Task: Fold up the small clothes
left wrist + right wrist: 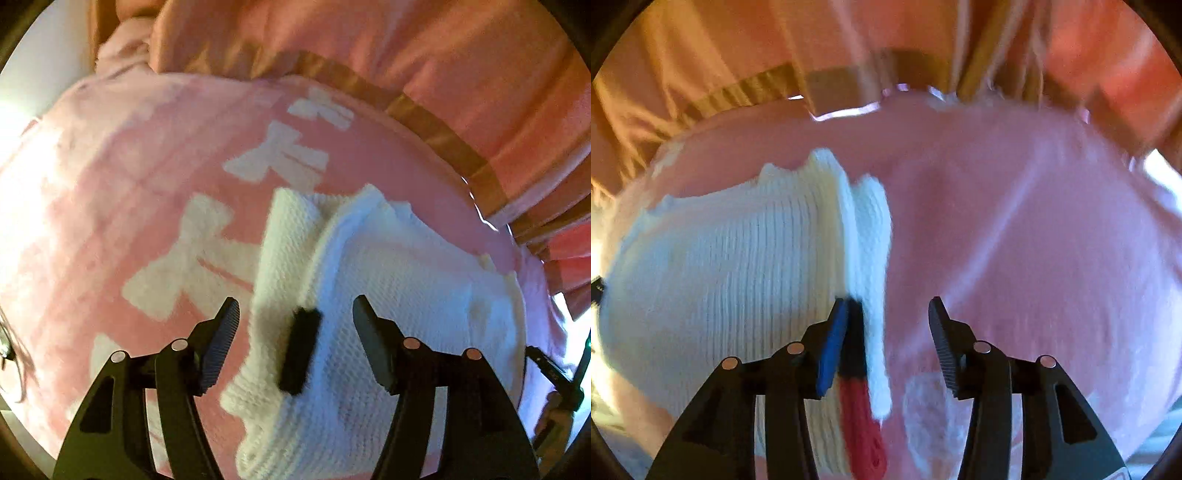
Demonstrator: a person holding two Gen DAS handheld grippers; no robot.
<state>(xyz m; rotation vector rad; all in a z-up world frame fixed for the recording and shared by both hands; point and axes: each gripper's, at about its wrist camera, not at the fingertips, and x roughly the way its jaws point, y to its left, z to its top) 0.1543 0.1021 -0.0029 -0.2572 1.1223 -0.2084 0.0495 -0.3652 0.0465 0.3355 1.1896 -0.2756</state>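
A small white knitted garment (388,280) lies on a pink blanket with white bow prints (155,192). It has a black stripe (299,354) and, in the right wrist view (731,266), a black and red trim (860,417) along its right edge. My left gripper (295,314) is open and hovers just above the garment's left part, with the black stripe between its fingers. My right gripper (890,314) is open over the garment's right edge; its left finger (834,343) sits right beside the trim, and whether it touches is unclear.
Orange-pink curtain fabric with a brown band (424,122) hangs behind the blanket; it also shows in the right wrist view (746,88). The pink blanket (1034,229) stretches to the right of the garment. The other gripper's tool (554,373) shows at the right edge.
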